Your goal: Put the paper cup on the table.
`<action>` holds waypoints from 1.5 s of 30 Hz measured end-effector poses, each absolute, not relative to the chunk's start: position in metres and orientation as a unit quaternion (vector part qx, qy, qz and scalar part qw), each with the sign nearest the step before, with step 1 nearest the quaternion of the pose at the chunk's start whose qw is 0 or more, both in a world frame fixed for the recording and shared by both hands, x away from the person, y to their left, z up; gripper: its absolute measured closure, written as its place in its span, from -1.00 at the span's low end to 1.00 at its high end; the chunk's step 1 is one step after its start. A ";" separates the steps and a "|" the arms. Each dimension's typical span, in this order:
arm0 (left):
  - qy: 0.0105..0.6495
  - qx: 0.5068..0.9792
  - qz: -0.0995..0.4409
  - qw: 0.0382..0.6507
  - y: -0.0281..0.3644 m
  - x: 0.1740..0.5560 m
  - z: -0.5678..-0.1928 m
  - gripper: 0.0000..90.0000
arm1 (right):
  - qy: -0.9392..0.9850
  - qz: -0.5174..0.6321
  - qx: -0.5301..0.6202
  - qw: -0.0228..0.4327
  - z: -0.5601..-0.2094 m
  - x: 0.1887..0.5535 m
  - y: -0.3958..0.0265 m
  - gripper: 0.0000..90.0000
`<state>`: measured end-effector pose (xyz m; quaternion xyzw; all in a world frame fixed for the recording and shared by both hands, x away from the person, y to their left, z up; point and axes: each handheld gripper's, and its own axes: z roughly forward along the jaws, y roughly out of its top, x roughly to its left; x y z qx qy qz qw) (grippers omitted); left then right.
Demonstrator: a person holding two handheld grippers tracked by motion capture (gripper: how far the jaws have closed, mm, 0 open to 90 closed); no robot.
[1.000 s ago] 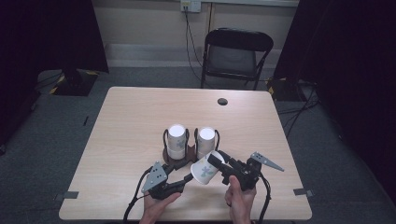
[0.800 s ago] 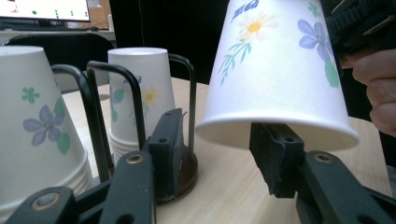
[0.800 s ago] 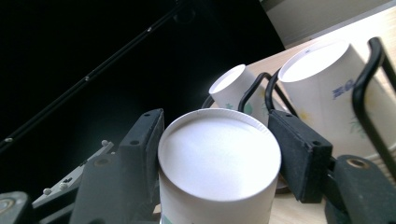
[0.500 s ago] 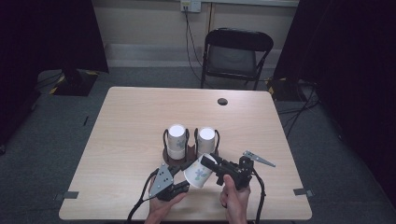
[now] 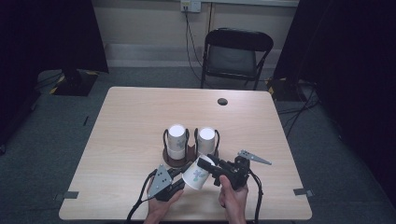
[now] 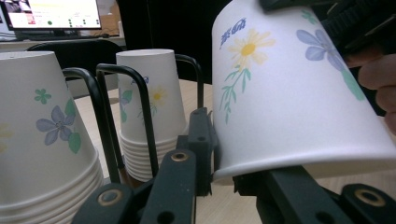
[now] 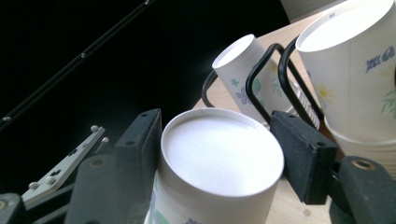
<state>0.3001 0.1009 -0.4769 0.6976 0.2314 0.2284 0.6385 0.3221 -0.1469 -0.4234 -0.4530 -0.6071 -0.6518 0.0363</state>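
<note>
A white paper cup [image 5: 196,175] with a flower print lies tilted in the air between both grippers, just in front of the black wire cup holder [image 5: 175,161]. My right gripper [image 5: 208,166] is shut on its closed bottom end [image 7: 219,158], one jaw on each side. My left gripper [image 5: 180,176] pinches the cup's rim [image 6: 289,163] from the lower left. In the holder stand two upside-down cup stacks, the left stack [image 5: 176,136] and the right stack [image 5: 206,138]. They rise just behind the held cup [image 6: 289,84] in the left gripper view.
The holder sits on the near middle of the wooden table [image 5: 126,126]. A small dark round spot [image 5: 222,101] marks the far side. A black folding chair [image 5: 236,56] stands beyond the table. Both hands rest near the front edge.
The right gripper has carried the cup left and nearer the front edge. The cup's rim has come to the left gripper. The stacks have not moved.
</note>
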 end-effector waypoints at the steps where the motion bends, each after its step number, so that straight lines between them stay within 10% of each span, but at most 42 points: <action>1: 0.230 0.697 0.225 0.640 0.101 0.300 -0.477 0.83 | -0.611 -0.649 -0.453 0.030 -0.423 0.322 -0.147 -0.23; 45: 0.195 0.775 0.155 0.581 0.139 0.322 -0.452 0.91 | -0.665 -0.617 -0.399 -0.135 -0.413 0.310 -0.163 -0.36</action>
